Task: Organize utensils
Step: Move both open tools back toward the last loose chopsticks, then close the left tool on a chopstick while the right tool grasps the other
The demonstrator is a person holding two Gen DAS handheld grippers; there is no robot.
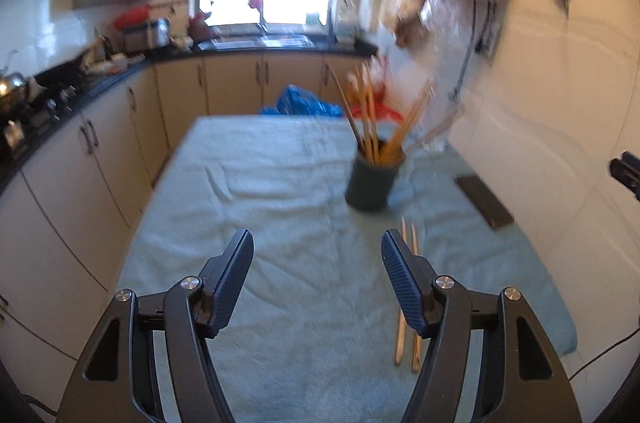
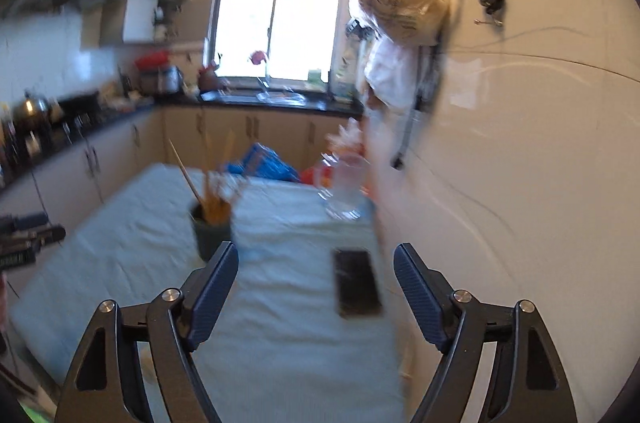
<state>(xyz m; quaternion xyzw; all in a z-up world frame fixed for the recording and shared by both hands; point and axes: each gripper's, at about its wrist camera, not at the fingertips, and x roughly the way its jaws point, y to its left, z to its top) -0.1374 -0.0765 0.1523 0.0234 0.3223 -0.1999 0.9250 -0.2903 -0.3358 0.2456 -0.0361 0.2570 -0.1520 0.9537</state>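
A dark holder cup (image 1: 371,181) stands on the table's light blue towel (image 1: 256,191) and holds several wooden chopsticks (image 1: 370,119). Two loose chopsticks (image 1: 407,297) lie on the towel, partly under the right finger of my left gripper (image 1: 317,247), which is open and empty above the towel. In the right wrist view the cup (image 2: 212,231) sits just past the left finger of my right gripper (image 2: 316,259), also open and empty. The left gripper also shows in the right wrist view (image 2: 24,235).
A dark phone (image 1: 484,201) lies on the towel near the white wall; it also shows in the right wrist view (image 2: 357,283). A clear glass jar (image 2: 344,189) stands behind it. A blue bag (image 1: 300,103) lies past the table's far end. Counters run along the left.
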